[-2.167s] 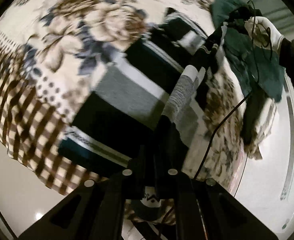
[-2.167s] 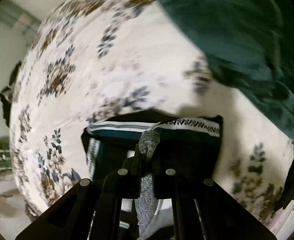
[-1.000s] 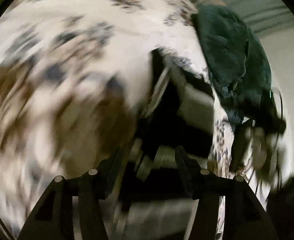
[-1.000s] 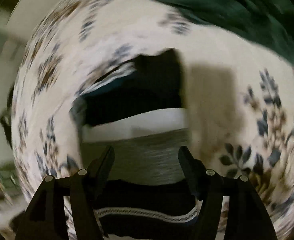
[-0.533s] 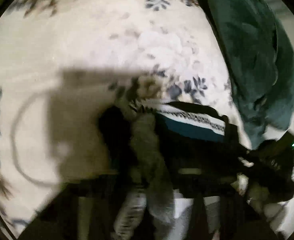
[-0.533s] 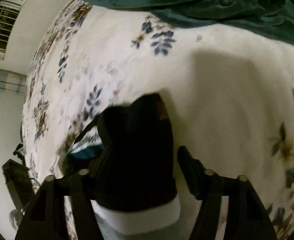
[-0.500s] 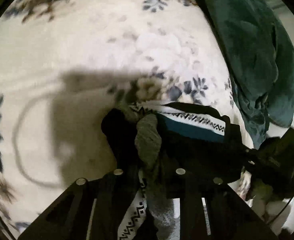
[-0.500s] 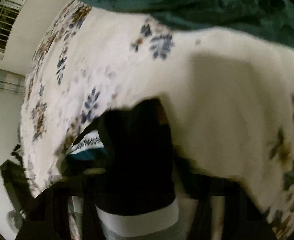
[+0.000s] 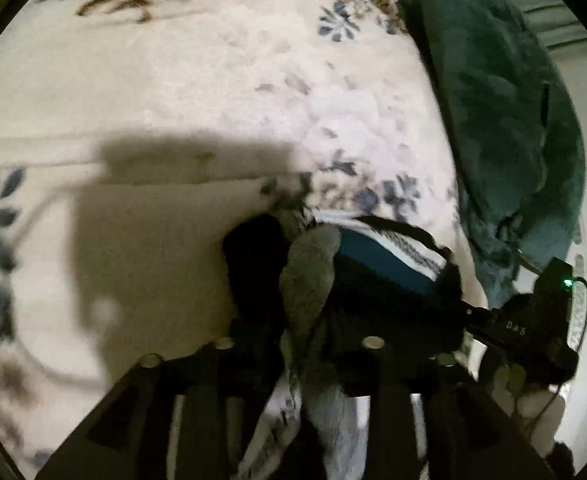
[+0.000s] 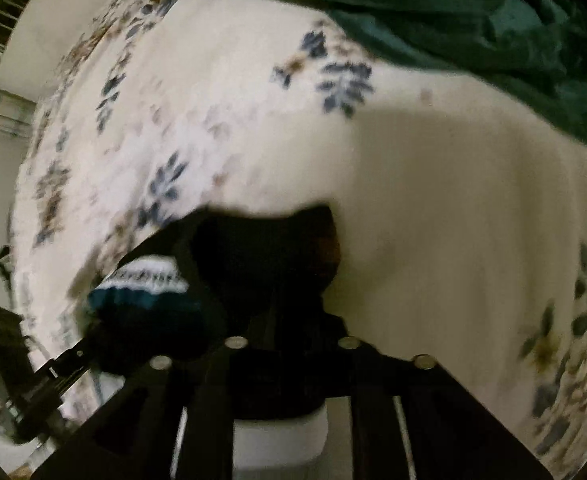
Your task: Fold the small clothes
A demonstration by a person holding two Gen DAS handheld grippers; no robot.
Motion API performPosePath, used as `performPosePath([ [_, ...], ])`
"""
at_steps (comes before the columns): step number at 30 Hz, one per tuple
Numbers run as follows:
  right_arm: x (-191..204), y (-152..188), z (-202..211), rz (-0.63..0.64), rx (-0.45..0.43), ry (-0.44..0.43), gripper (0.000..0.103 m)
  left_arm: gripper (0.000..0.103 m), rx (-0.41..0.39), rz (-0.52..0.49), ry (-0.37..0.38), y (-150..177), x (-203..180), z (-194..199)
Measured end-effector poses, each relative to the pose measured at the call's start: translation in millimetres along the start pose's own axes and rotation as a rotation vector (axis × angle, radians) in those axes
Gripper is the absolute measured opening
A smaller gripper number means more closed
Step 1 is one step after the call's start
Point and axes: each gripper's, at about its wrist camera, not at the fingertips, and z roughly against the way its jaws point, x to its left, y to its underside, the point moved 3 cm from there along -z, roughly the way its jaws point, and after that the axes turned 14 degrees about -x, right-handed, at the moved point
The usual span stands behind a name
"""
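Left gripper (image 9: 297, 320) clamps the sweater's (image 9: 377, 268) grey fold at lower centre, jaws just eased; only the right view shows right gripper (image 10: 291, 320) pinching the black edge on the blanket (image 10: 433, 200).

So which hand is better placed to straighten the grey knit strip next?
Probably left: the grey knit strip sits pinched in the left claw, its jaws just opening. The right claw, jaws likewise opening, pinches only black cloth.

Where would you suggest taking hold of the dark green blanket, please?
Grip the dark green blanket at its crumpled lower edge nearest the striped sweater, coming from above. The bunched folds there probably give more to pinch than the smooth upper part.
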Motion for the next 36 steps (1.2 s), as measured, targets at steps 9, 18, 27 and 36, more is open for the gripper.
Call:
performPosePath([
  [9,-65.9,111.9,111.7,-0.084,0.102,-0.135,0.057,0.06,0.05,-0.078,0.064,90.0,-6.8,130.5],
  [18,-127.0,324.6,178.1,-0.184,0.399,-0.027,0.057,0.06,0.319,0.031,-0.102,268.1,45.7,184.8],
  [27,-127.2,453.2,131.5,-0.206,0.548,0.023,0.057,0.009,0.249,-0.027,-0.162,348.3,46.9,176.8],
  [36,-118.3,486.7,128.2,-0.274,0.52,0.009,0.008,0.008,0.206,0.019,-0.144,363.6,72.1,193.4],
])
